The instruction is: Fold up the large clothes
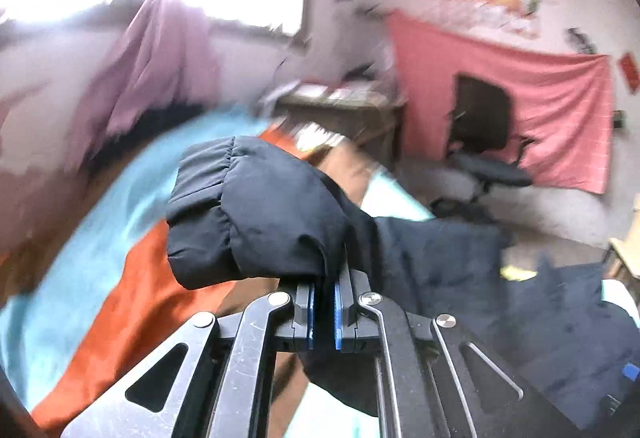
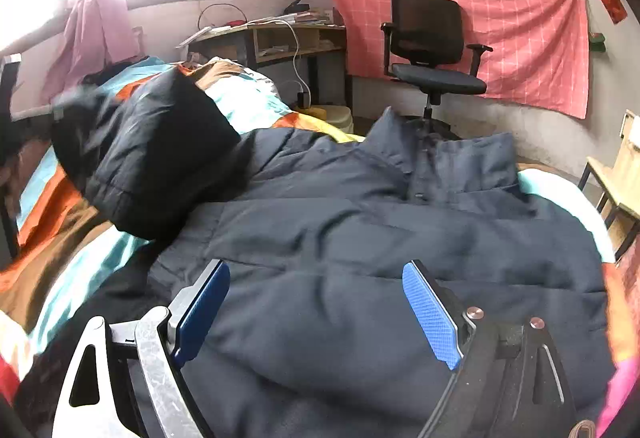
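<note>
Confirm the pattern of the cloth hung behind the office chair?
Pinkish-red cloth with a thin white grid check; right wrist view shows it best.

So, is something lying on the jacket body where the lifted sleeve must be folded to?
Nothing visible. The left hand-held gripper holds the sleeve up, and the jacket body lies bare; only the open right hand-held gripper hovers over its near part.
</note>
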